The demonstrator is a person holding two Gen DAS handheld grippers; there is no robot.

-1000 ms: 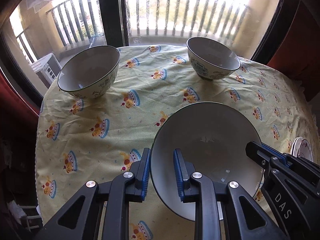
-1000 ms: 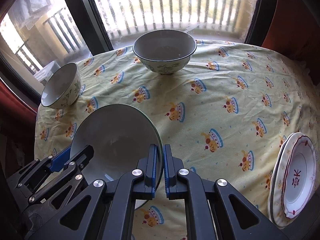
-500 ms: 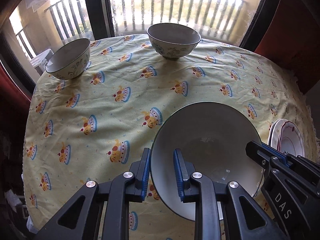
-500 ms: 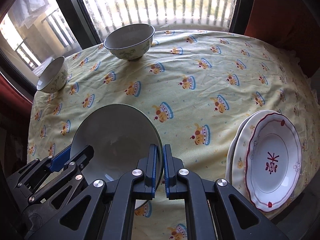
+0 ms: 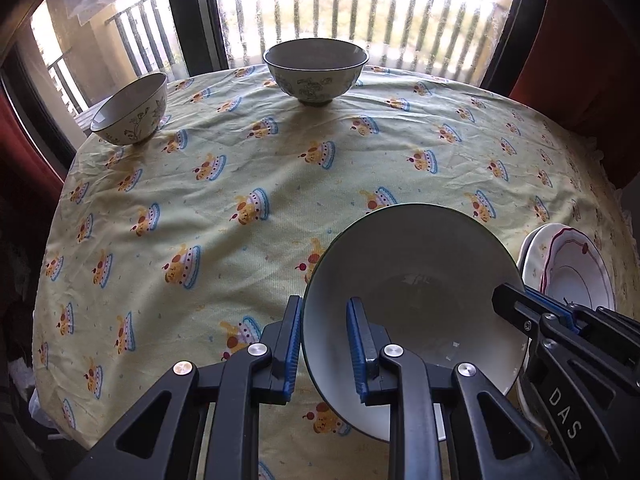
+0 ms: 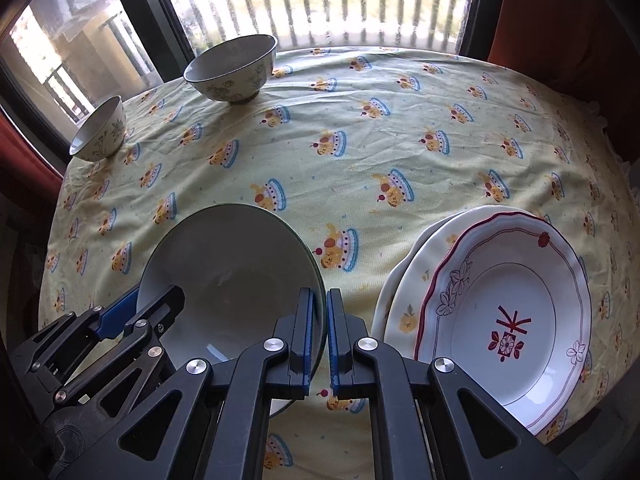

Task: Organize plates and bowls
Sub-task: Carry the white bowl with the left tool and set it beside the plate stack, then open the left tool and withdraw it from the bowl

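Both your grippers point steeply down over the yellow printed tablecloth [image 5: 248, 160]. Your left gripper [image 5: 324, 340] and right gripper [image 6: 318, 332] each clamp opposite rims of the large glossy bowl [image 5: 412, 280], held beside the stacked scalloped plates [image 6: 508, 312].

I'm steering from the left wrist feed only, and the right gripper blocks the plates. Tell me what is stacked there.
Observer: Two plates. A red-rimmed plate lies on a cream plate printed with yellow fruit.
Operator: Describe the top plate's middle.
Observer: Nothing lies on it. A red motif of strokes above a flower is painted at its centre.
Operator: Confirm the right grip.
Observer: The right gripper is shut on the large bowl, clamping its rim with one pad inside and one outside.
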